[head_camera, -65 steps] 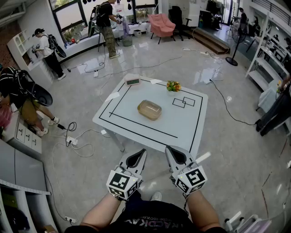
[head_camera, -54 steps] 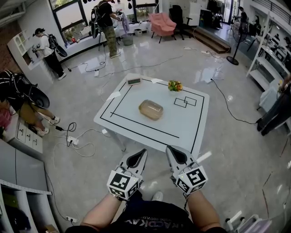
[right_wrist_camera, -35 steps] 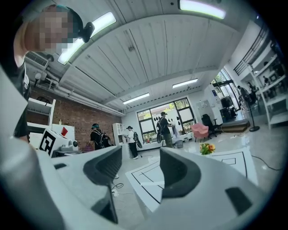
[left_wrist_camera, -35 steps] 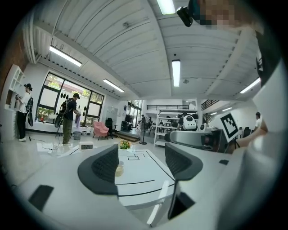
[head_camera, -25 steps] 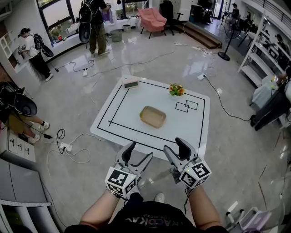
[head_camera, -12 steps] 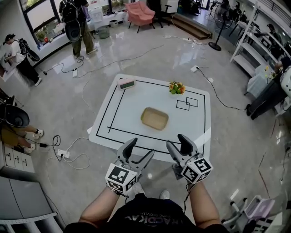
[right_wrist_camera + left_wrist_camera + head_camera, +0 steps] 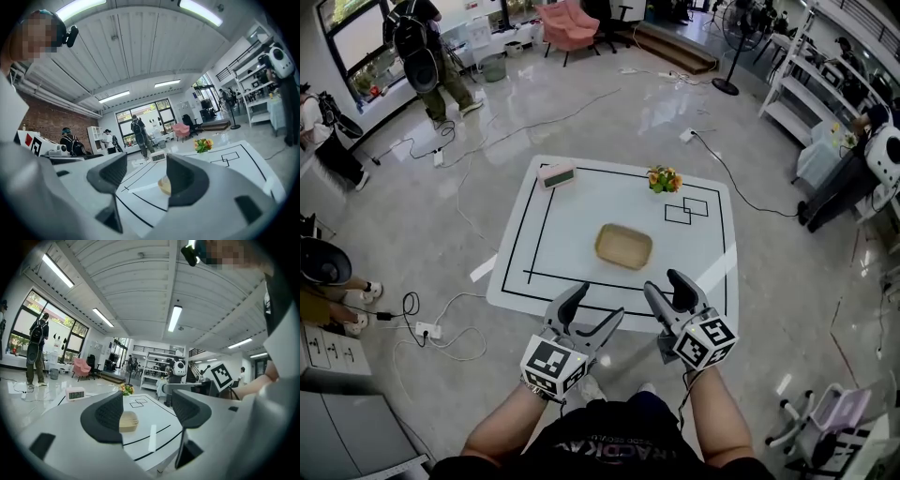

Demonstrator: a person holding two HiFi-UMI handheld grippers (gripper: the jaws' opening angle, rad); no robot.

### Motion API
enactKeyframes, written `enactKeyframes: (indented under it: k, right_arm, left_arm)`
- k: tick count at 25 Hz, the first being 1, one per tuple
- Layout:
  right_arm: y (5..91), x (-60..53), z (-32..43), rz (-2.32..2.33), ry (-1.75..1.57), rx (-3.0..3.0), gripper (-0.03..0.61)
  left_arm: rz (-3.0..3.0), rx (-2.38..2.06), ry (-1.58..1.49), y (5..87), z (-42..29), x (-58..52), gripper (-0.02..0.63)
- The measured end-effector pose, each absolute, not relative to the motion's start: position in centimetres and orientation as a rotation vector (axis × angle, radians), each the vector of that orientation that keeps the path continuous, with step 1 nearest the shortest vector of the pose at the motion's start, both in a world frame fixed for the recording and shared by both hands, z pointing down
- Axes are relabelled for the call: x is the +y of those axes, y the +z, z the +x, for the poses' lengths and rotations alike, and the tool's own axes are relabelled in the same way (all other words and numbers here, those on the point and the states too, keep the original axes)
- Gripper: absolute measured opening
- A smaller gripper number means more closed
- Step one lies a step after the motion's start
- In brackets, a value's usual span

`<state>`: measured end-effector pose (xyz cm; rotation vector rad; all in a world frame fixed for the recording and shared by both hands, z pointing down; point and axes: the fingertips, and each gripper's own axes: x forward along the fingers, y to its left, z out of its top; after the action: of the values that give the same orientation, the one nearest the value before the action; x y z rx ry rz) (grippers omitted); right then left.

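Observation:
A white table (image 7: 572,220) marked with black tape lines stands ahead of me. At its middle lies a shallow tan tray (image 7: 623,246), which also shows past the jaws as tray (image 7: 128,420) and tray (image 7: 163,185). A small digital clock (image 7: 555,173) sits at the far left corner, and a little bunch of flowers (image 7: 661,178) at the far edge. My left gripper (image 7: 595,302) hovers in front of the table's near edge, open and holding nothing. My right gripper (image 7: 666,283) is beside it over the near edge, open too, with nothing between its fingers.
Cables and a power strip (image 7: 425,330) trail over the glossy floor at the left. People stand at the far left by the windows, near a pink armchair (image 7: 565,22). White shelving (image 7: 797,103) lines the right side. A white tape strip (image 7: 712,269) lies on the table's near right corner.
The table has come closer and the view now looks more steeply down on it. Both grippers have risen toward the near edge, their jaws still open.

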<state>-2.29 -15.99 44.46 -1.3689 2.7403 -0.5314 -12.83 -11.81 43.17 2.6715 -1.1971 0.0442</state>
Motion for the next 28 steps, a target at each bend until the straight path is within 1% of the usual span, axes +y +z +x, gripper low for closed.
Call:
enactKeyframes:
  k: [12,28]
  right_arm:
    - [45.8,-18.1,-2.1,-1.4,-0.623,2.719,0.247]
    - [53.2,-24.4,0.8,-1.365,-0.912,2.717,0.247]
  left_arm:
    - [2.67,-1.175,0.042,43.3,-13.3,-12.8,0.318]
    - [2.605,-1.2,0.103,46.5,-9.4,-18.2,0.318]
